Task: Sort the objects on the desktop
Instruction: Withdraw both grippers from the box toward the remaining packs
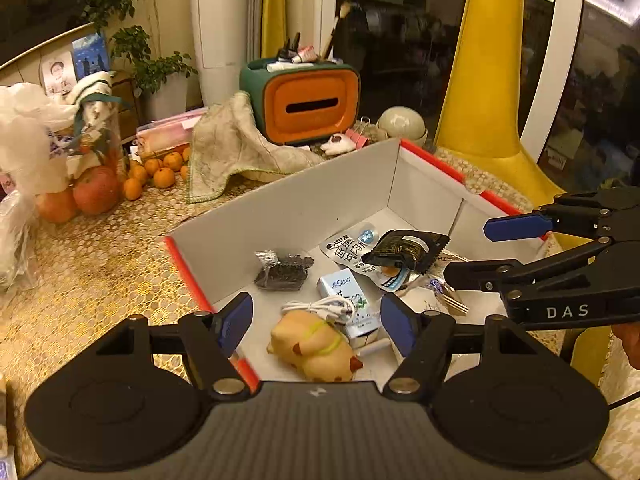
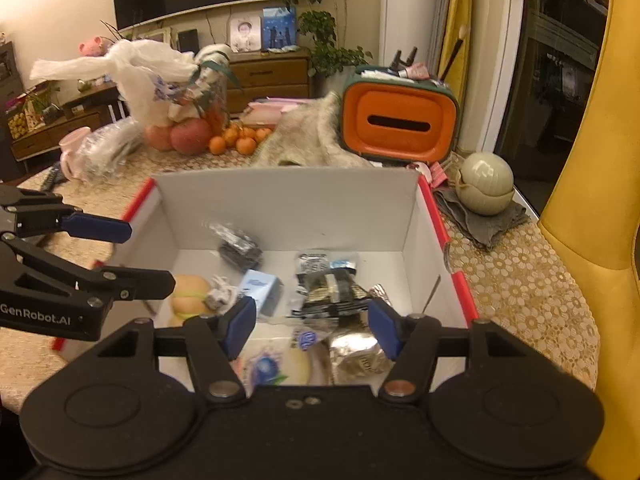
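Observation:
A white cardboard box with red edges (image 1: 304, 200) (image 2: 288, 204) stands on the table and holds several items: a yellow pig toy (image 1: 316, 348) (image 2: 188, 296), a white cable (image 1: 324, 306), a small blue-white carton (image 1: 348, 296) (image 2: 260, 292), a dark packet (image 1: 284, 270) (image 2: 238, 246), a black snack pouch (image 1: 408, 250) (image 2: 332, 292) and a white sachet (image 1: 348, 248). My left gripper (image 1: 316, 326) (image 2: 136, 256) is open over the pig toy. My right gripper (image 2: 312, 326) (image 1: 468, 250) is open over the box's right part, above the black pouch, which looks blurred.
An orange-and-green tissue box (image 1: 304, 100) (image 2: 400, 120) stands behind the box, with a beige cloth (image 1: 236, 148) beside it. Apples and oranges (image 1: 120, 184) (image 2: 208, 136), a white plastic bag (image 2: 132, 64), a round ceramic jar (image 2: 486, 184) and a yellow chair (image 2: 592, 216) surround it.

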{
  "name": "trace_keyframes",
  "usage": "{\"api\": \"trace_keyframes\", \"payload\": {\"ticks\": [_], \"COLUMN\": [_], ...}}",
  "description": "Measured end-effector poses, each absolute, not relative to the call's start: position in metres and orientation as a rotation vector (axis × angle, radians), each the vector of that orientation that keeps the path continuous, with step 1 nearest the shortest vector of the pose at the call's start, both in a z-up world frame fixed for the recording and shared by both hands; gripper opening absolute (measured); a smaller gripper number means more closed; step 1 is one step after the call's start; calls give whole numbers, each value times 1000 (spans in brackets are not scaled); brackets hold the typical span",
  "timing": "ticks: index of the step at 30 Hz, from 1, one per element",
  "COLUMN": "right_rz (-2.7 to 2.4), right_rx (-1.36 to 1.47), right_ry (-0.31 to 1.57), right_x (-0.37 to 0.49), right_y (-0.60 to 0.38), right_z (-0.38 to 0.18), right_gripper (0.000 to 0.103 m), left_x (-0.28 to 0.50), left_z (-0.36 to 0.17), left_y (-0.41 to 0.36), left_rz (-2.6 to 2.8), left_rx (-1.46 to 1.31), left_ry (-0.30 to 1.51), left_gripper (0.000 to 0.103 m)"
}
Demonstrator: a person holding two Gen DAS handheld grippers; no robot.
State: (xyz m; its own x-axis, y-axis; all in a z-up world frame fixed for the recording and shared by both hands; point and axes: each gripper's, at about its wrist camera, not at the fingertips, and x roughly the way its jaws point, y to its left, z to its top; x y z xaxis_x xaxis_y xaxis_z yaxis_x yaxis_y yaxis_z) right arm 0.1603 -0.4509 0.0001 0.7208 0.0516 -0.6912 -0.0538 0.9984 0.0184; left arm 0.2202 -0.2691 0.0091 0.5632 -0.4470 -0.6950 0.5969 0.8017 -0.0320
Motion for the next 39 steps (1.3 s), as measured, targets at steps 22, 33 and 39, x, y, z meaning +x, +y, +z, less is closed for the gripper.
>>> {"api": "trace_keyframes", "payload": {"ticks": [22,33,39], "right_rz": [101,189,224], "right_rx": [32,6,-23], "right_ry": [671,675,701], "right_x": [89,92,105], "right_y": [-383,-311,-270], "right_z": [35,33,26], "right_gripper": [63,67,72], "left_x": [135,107,105], "left_z": [47,36,19], "left_y": [-169,-95,-54], "left_rz": [-576,-468,-386], "left_rx": [138,124,104], "left_ry": [616,581,602], "left_gripper": [70,79,82]}}
